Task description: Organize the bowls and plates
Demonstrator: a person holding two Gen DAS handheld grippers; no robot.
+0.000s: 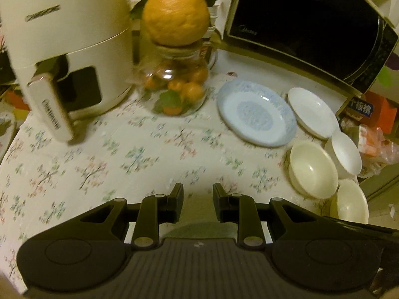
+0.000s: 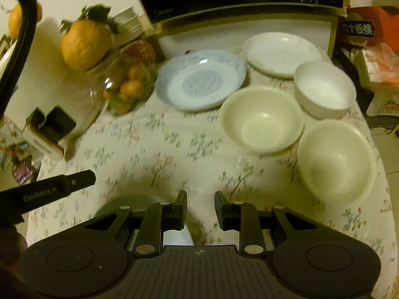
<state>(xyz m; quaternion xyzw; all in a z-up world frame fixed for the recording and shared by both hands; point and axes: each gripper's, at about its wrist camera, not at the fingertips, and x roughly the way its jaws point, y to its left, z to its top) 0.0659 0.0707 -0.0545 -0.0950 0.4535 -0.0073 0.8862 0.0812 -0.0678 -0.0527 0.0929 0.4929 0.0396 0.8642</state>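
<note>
On the flowered tablecloth lie a blue patterned plate (image 1: 256,115) (image 2: 199,79) and a white plate (image 1: 313,112) (image 2: 280,53). Beside them stand a white bowl (image 1: 346,153) (image 2: 324,88) and two cream bowls, one nearer the plates (image 1: 313,169) (image 2: 261,119), one by the table's edge (image 1: 351,203) (image 2: 336,159). My left gripper (image 1: 198,199) hovers left of the bowls, open with a narrow gap and nothing in it. My right gripper (image 2: 200,206) is open likewise, short of the cream bowls. A grey-green dish (image 2: 119,206) lies mostly hidden under it.
A white air fryer (image 1: 64,49) stands at the left, its handle jutting out. A glass jar of oranges (image 1: 174,87) carries a big yellow fruit (image 1: 175,17). A black microwave (image 1: 311,25) is behind the plates. Boxes and bags (image 2: 374,49) crowd the right.
</note>
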